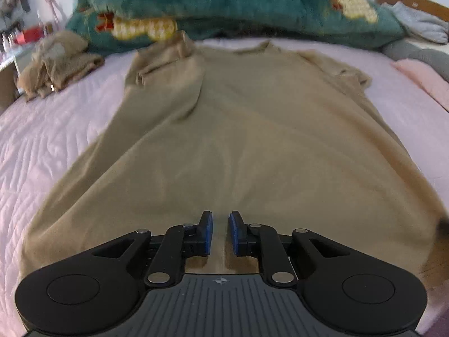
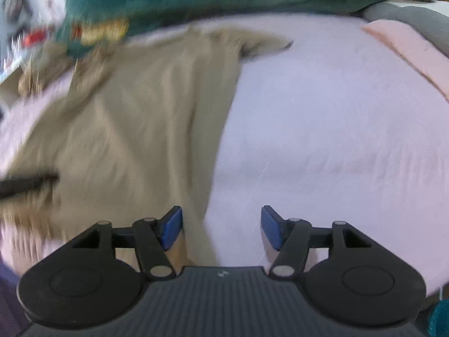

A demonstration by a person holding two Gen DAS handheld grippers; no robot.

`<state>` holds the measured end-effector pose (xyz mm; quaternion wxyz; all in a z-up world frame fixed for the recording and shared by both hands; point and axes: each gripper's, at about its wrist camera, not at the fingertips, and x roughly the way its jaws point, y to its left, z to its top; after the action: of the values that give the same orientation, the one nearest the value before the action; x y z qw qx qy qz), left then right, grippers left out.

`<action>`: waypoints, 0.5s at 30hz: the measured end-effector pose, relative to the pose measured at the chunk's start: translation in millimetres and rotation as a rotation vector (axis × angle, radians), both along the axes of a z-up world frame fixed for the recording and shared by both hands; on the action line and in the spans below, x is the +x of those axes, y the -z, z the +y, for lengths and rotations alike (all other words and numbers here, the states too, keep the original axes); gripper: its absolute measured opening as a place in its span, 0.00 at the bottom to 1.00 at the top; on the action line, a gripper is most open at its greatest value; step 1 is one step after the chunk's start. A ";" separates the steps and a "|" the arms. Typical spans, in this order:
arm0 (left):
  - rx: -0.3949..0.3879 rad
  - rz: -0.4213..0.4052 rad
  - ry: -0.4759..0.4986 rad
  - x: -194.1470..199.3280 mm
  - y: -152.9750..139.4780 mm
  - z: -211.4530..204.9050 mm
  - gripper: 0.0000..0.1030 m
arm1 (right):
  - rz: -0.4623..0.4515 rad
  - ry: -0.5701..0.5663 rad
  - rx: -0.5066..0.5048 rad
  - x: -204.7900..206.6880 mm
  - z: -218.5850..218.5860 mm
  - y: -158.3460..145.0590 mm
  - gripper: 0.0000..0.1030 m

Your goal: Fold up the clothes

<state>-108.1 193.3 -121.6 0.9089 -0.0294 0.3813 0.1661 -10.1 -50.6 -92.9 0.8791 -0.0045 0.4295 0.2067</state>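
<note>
Both tongs stand spread and empty, left tongs (image 1: 220, 231) narrowly, right tongs (image 2: 221, 227) wide, over the tan shirt (image 1: 238, 146).

Teal plush blanket (image 1: 224, 2) heaped behind pink quilted bedspread (image 1: 56, 129)

Pink quilted bed (image 1: 42, 146), teal plush blanket (image 1: 224, 2), wooden headboard (image 1: 412, 0).

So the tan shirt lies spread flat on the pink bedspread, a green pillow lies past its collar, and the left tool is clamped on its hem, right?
Not quite. In the left wrist view the left tool grips nothing: its pads stand slightly apart over the tan shirt. The shirt does lie spread on the pink bedspread, with the green pillow past its collar.
</note>
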 end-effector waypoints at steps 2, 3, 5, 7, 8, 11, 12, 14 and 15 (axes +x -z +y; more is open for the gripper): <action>0.030 0.016 0.013 1.5 -0.4 -1.7 0.18 | -0.026 0.048 0.010 34.5 -4.0 -6.7 0.67; 0.033 0.021 0.013 2.9 0.4 -1.0 0.18 | -0.038 0.073 0.016 56.1 -2.9 -8.2 0.67; 0.013 0.007 -0.004 -0.1 -2.5 3.6 0.18 | -0.058 0.122 0.036 101.1 -0.1 -9.5 0.67; 0.013 -0.008 -0.008 -4.5 -2.9 1.9 0.18 | -0.060 0.168 0.074 149.3 5.1 -4.7 0.67; 0.025 -0.014 -0.003 -6.9 -2.9 -0.9 0.18 | -0.061 0.192 0.081 171.4 8.6 -0.2 0.67; 0.067 -0.023 0.022 -10.5 -2.0 -8.7 0.18 | -0.053 0.270 0.101 230.8 24.5 13.8 0.67; 0.083 -0.025 0.032 -11.1 -1.5 -11.2 0.18 | -0.040 0.296 0.125 247.4 31.1 19.0 0.67; 0.079 -0.033 0.038 -12.1 -1.3 -10.0 0.19 | -0.006 0.332 0.176 272.3 42.8 29.7 0.67; 0.076 -0.038 0.040 -12.6 -1.2 -9.2 0.19 | -0.001 0.348 0.185 283.4 48.8 35.1 0.68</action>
<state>-120.7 184.0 -120.3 0.9195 0.0096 0.3581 0.1619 273.4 -1.8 -128.0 0.8985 0.1503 0.4025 0.0901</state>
